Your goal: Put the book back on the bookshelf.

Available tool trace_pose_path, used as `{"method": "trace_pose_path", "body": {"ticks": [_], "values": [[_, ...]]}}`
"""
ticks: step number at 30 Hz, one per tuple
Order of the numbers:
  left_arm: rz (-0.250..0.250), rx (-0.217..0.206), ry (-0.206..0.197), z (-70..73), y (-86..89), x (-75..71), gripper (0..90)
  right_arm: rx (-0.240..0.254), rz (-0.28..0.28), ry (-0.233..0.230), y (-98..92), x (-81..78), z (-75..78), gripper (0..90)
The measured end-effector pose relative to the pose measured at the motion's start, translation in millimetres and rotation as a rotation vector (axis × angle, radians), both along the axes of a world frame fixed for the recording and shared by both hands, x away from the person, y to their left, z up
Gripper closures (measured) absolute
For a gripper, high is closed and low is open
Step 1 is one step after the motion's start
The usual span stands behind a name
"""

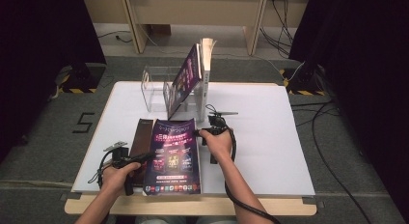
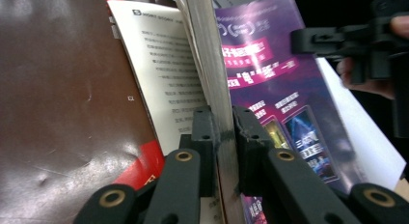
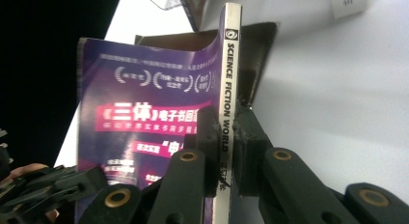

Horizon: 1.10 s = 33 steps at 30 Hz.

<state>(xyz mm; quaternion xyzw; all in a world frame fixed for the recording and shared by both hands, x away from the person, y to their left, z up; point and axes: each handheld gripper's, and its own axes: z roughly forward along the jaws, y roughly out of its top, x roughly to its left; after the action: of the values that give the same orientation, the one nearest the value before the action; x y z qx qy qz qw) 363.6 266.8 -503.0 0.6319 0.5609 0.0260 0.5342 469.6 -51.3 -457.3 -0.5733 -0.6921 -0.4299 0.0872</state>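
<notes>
Left gripper (image 2: 222, 137) clamped tight on the page edge of the purple-covered magazine (image 1: 174, 154); brown flap (image 2: 62, 98) just beside its jaws. Right gripper (image 3: 226, 142) pinched on the magazine's white spine at the opposite edge. Magazine spans between both claws, over the white table (image 1: 270, 137).

This looks like a recording lab or studio. A white board (image 1: 270, 137) lies on a wooden table (image 1: 193, 205) over grey carpet (image 1: 43, 137); black curtains (image 1: 43, 31) hang at both sides, with stand feet (image 1: 79, 81) taped in yellow-black and loose cables (image 1: 328, 137).
</notes>
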Motion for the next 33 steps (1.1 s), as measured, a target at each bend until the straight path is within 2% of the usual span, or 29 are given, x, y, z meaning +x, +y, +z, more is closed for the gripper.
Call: {"method": "trace_pose_path", "body": {"ticks": [5,10,12,13,14,16,19,20,26,28,33], "values": [[0.013,0.034,0.003,1.0,-1.1,-0.3,75.6,0.008,0.005,-0.045,2.3,-7.4,9.5,83.4],[0.027,0.070,0.005,2.4,-2.1,-0.8,70.7,-0.007,0.013,-0.107,8.3,-17.4,22.2,83.4],[0.044,0.118,-0.004,2.7,-2.3,-0.9,66.3,-0.013,0.018,-0.130,10.1,-20.2,25.3,83.5],[0.064,0.165,-0.015,3.0,-1.6,-0.9,64.6,-0.010,0.017,-0.137,11.0,-21.5,26.7,83.5],[0.073,0.181,-0.028,3.4,-0.2,-0.4,63.3,-0.011,0.017,-0.149,11.7,-22.8,28.0,83.5],[0.078,0.157,-0.022,4.9,2.7,0.6,50.1,-0.022,0.018,-0.181,14.2,-25.8,30.9,83.6],[0.104,0.191,-0.056,5.8,6.4,0.2,42.1,-0.017,0.018,-0.200,16.6,-28.8,34.3,83.6],[0.112,0.190,-0.057,5.3,7.3,0.2,40.6,-0.015,0.020,-0.209,17.5,-29.9,35.7,83.7],[0.124,0.188,-0.062,5.2,10.1,-0.5,38.6,-0.027,0.029,-0.284,25.0,-38.8,46.6,83.8],[0.128,0.182,-0.068,5.3,11.3,-0.9,38.6,-0.021,0.032,-0.302,27.3,-41.7,49.8,83.8],[0.146,0.184,-0.077,5.9,15.1,-1.4,38.8,-0.006,0.032,-0.379,33.3,-51.5,62.6,83.8]]}}
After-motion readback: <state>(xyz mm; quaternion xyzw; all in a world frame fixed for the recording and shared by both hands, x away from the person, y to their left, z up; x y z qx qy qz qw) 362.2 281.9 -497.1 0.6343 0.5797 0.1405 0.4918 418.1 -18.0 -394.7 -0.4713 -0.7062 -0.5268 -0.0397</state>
